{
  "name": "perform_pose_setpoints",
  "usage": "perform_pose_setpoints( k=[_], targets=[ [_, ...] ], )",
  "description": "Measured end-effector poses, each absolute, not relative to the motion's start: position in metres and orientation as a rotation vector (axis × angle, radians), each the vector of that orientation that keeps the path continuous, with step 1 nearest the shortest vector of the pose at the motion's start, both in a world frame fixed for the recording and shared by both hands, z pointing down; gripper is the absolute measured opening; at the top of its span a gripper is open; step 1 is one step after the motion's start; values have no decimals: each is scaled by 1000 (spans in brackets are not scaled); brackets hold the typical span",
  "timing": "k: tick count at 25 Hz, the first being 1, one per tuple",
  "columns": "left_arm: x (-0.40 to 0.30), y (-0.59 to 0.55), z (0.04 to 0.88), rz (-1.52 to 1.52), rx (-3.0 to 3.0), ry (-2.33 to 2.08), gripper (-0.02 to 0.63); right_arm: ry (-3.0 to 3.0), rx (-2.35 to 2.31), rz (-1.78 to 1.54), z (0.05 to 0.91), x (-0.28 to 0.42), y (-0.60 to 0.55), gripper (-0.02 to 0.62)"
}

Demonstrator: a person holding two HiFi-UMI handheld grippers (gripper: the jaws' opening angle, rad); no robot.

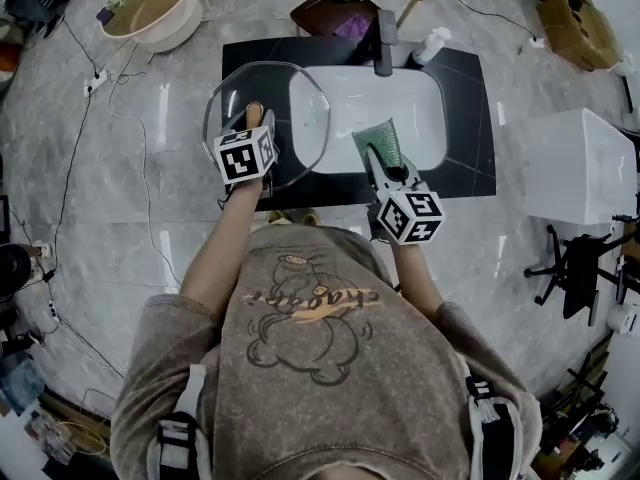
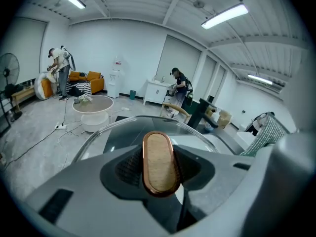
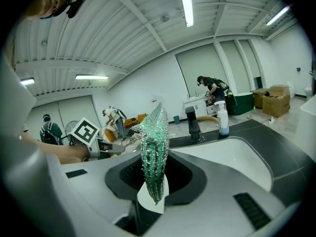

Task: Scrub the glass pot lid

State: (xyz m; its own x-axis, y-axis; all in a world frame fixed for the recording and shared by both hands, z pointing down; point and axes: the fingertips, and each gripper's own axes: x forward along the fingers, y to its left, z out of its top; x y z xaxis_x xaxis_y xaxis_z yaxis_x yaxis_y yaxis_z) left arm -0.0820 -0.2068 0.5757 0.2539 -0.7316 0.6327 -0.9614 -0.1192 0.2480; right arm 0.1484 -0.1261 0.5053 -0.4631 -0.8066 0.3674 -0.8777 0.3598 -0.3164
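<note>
The lid (image 1: 295, 128) is clamped in the left tongs (image 1: 253, 120), the sponge (image 1: 378, 143) in the right tongs (image 1: 388, 171) (not yet touching); contact is needed.

The left claw (image 1: 253, 118), reached forward on a bare forearm (image 1: 215, 243), is clamped on an oval wooden copper-rimmed knob (image 2: 160, 164) that stands upright between its jaws. The right claw (image 1: 388, 168), held nearer the body, pinches a green glittery mesh scrubber (image 3: 154, 152) edge-on between its jaws.
</note>
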Motion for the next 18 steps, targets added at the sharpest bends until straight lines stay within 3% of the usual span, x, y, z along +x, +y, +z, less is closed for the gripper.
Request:
perform_pose_setpoints(
  k=[12,18],
  targets=[
    [-92,-183,468,-309,1914,-990,170,-2525,1495,655,486,128,-136,91],
    [-96,-163,445,-476,1853,-713,170,-2559,1492,644,474,117,-132,91]
  ],
)
